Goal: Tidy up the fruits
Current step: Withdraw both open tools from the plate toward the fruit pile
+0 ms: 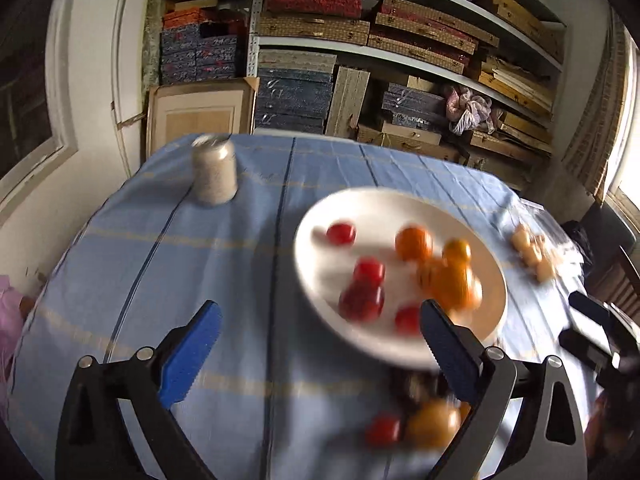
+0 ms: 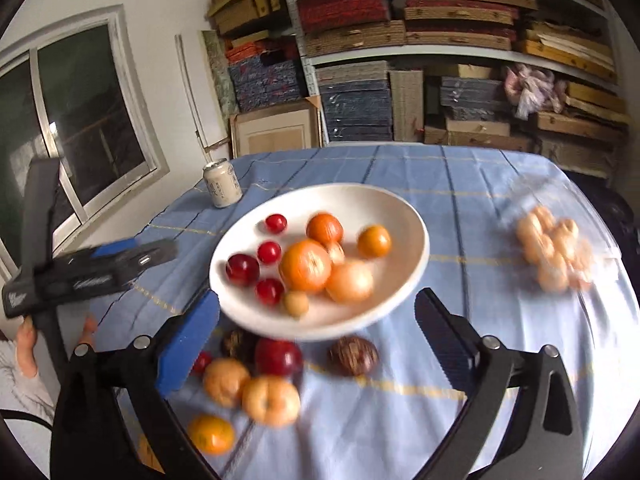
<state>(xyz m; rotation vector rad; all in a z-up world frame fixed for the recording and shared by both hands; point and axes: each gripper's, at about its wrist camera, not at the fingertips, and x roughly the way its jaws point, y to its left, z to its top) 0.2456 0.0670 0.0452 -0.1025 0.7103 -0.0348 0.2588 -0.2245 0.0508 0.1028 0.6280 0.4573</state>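
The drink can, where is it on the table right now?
In the right wrist view the can stands upright at the table's far left edge, beyond the white bowl, below the window.

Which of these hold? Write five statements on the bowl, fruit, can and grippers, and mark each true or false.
1. The white bowl holds both red and orange fruits. True.
2. The can lies tipped over inside the bowl. False: it stands upright on the blue tablecloth, apart from the bowl.
3. The right gripper is clamped on a fruit. False: it is open, holding nothing.
4. Loose fruits lie on the cloth outside the bowl. True.
5. The left gripper is open. True.
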